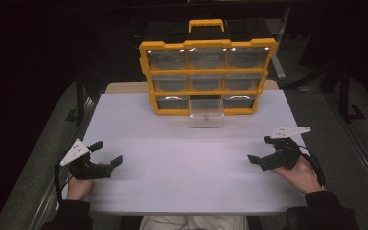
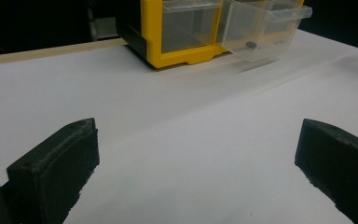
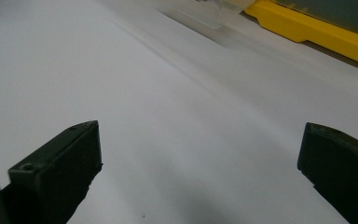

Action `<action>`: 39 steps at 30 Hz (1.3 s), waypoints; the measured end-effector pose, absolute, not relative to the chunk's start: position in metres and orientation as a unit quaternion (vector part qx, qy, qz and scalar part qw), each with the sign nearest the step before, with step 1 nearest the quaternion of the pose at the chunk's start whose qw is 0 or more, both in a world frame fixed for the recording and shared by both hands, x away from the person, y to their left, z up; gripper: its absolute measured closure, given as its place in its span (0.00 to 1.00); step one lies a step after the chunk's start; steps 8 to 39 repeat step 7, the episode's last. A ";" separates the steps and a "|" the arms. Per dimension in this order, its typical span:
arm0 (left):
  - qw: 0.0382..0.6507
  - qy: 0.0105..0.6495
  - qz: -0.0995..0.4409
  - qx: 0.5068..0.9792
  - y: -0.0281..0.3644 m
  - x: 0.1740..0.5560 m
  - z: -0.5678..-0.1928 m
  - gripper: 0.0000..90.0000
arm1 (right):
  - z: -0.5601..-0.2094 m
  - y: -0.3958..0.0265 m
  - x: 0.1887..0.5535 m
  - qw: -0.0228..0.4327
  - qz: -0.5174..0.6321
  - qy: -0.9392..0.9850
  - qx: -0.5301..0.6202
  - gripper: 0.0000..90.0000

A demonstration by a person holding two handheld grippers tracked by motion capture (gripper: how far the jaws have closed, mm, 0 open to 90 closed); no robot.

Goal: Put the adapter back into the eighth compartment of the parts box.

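A yellow organizer cabinet (image 1: pixel 207 76) with clear drawers stands at the far middle of the white table (image 1: pixel 187 163). Its bottom middle drawer (image 1: pixel 206 114) is pulled out; in the left gripper view that drawer (image 2: pixel 265 28) holds a small dark object (image 2: pixel 251 45). My left gripper (image 1: pixel 106 154) rests open near the table's left edge with nothing between its jaws. On the right side, my right gripper (image 1: pixel 260 150) is also open and holds nothing. The right gripper view catches the drawer's corner (image 3: pixel 205 11) and the cabinet's yellow base (image 3: pixel 317 32).
A tan board edge (image 1: pixel 124 87) lies behind the table beside the cabinet. Dark floor and metal stands (image 1: pixel 79 96) surround the table. The cabinet has a yellow carry handle (image 1: pixel 206 24) on top.
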State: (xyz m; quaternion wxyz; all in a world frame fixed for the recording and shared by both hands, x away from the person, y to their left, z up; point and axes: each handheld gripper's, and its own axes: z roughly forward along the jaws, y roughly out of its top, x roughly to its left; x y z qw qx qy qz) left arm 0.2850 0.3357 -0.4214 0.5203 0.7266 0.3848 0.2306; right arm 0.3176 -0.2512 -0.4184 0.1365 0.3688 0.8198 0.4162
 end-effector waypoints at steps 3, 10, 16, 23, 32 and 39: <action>0.520 0.385 0.231 0.727 0.336 0.285 -0.421 0.00 | -0.421 -0.251 0.316 0.139 0.417 0.819 0.368 0.00; 0.522 0.384 0.231 0.726 0.336 0.285 -0.421 0.00 | -0.423 -0.250 0.315 0.141 0.417 0.819 0.368 0.00; 0.522 0.384 0.231 0.726 0.336 0.285 -0.421 0.00 | -0.423 -0.250 0.315 0.141 0.417 0.819 0.368 0.00; 0.522 0.384 0.231 0.726 0.336 0.285 -0.421 0.00 | -0.423 -0.250 0.315 0.141 0.417 0.819 0.368 0.00; 0.522 0.384 0.231 0.726 0.336 0.285 -0.421 0.00 | -0.423 -0.250 0.315 0.141 0.417 0.819 0.368 0.00; 0.522 0.384 0.231 0.726 0.336 0.285 -0.421 0.00 | -0.423 -0.250 0.315 0.141 0.417 0.819 0.368 0.00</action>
